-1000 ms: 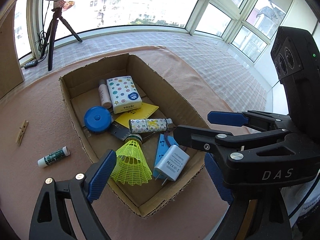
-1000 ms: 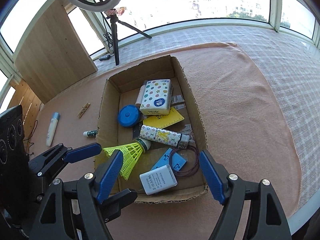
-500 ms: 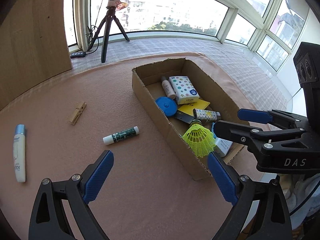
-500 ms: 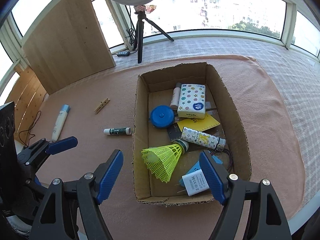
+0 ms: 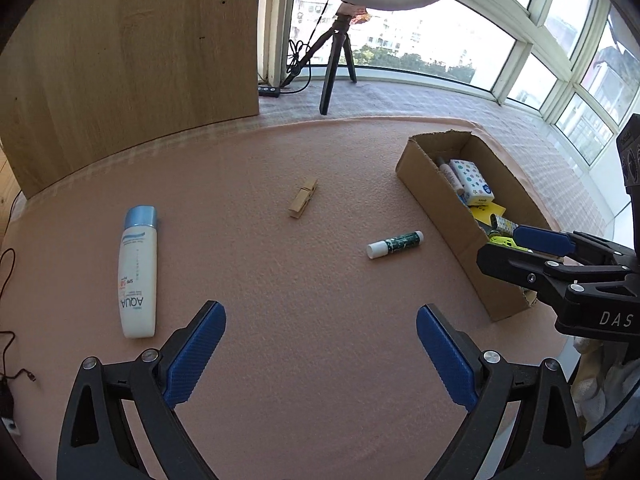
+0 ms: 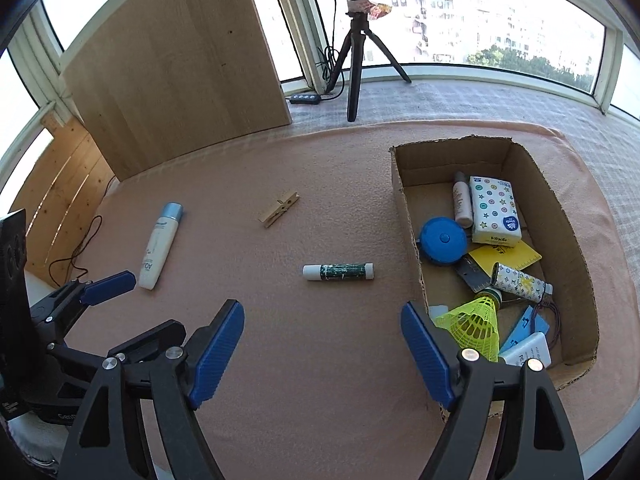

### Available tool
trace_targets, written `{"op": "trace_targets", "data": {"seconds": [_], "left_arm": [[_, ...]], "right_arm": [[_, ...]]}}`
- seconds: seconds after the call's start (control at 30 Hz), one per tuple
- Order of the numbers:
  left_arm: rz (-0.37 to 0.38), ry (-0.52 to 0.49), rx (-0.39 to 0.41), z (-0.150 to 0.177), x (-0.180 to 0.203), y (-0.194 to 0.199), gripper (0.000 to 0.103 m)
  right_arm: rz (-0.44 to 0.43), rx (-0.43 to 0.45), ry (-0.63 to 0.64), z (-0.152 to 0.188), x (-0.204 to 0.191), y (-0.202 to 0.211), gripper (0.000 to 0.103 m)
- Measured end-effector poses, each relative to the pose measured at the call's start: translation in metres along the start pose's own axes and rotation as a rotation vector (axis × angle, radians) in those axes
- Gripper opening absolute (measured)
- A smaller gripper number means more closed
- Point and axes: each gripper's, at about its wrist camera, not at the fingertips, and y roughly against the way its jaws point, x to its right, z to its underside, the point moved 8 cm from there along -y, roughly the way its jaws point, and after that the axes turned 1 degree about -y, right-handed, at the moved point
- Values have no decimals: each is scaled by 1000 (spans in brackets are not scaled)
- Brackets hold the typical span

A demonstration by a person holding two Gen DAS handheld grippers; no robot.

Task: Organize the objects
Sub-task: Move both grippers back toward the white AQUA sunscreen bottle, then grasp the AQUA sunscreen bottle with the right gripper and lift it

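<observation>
Left wrist view: glue stick [image 5: 395,244] beyond empty left tongs [image 5: 320,354] (blue pads spread wide)

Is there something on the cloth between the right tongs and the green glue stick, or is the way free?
Nothing visible blocks it. Only bare pink cloth lies between the open right tongs and the green glue stick. The cardboard box stands off to the right, and the clothespin lies beyond the stick.
</observation>
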Motion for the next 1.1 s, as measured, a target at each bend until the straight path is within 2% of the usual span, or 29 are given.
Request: {"op": "trace_targets", "data": {"seconds": [0.3,0.63,0.87,1.1], "left_arm": [[-52,80,11,5,-94,8,98],[-68,121,-11,6,-182,-5,98],[-27,132,-41,2,-206,-27,98],[20,120,-51,0,-209,-43,98]], "right_arm": [[-25,-10,34,-7,-51,-30,77],[-132,-77,43,-19,-104,-78,77],[-127,-107,72,-36,-141,-106,77],[-176,-167,82,-45,-181,-140,78]]}}
